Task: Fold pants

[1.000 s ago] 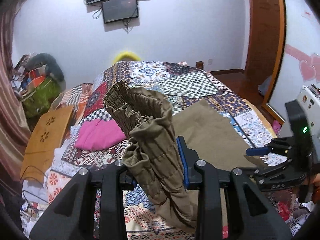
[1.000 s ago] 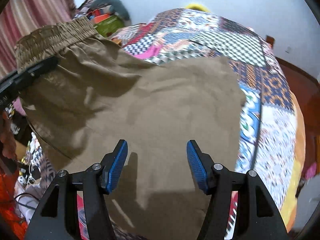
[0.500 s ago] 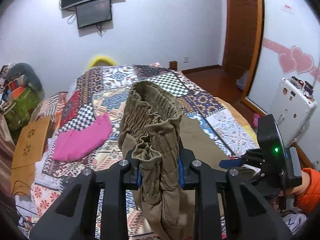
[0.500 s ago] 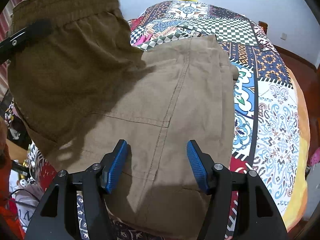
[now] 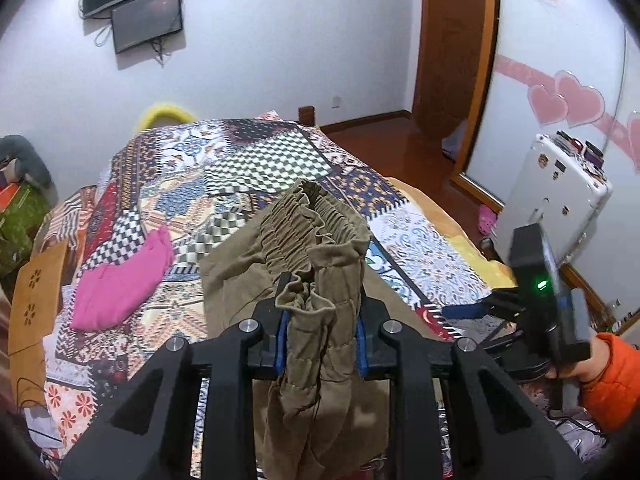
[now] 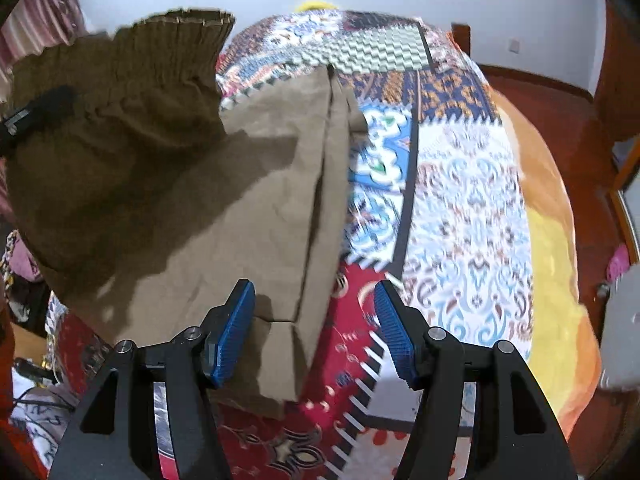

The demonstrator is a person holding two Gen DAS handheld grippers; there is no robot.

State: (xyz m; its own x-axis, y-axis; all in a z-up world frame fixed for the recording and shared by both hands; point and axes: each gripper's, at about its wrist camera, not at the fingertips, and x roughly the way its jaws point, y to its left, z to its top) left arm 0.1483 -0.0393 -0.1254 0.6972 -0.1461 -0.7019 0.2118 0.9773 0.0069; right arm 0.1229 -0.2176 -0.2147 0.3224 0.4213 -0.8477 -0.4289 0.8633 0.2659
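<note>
Olive-brown pants point(image 5: 316, 288) with a gathered elastic waistband point(image 5: 320, 216) lie partly on the patchwork bed. My left gripper point(image 5: 320, 332) is shut on the bunched waistband and holds it lifted above the bed. In the right wrist view the pants point(image 6: 256, 200) spread flat, with the raised waistband point(image 6: 132, 80) at the left. My right gripper point(image 6: 314, 332) is open and empty, hovering over the pants' right edge. It also shows in the left wrist view point(image 5: 472, 312) at the right.
A patchwork quilt point(image 5: 248, 176) covers the bed. A pink garment point(image 5: 124, 280) lies at its left. A wooden board point(image 5: 36, 300) leans at the far left. A white appliance point(image 5: 560, 196) stands at the right, beyond it a wooden door point(image 5: 452, 48).
My left gripper has closed on the waistband and carried it forward over the bed. My right gripper has shifted right, from over the middle of the pants to their right edge.
</note>
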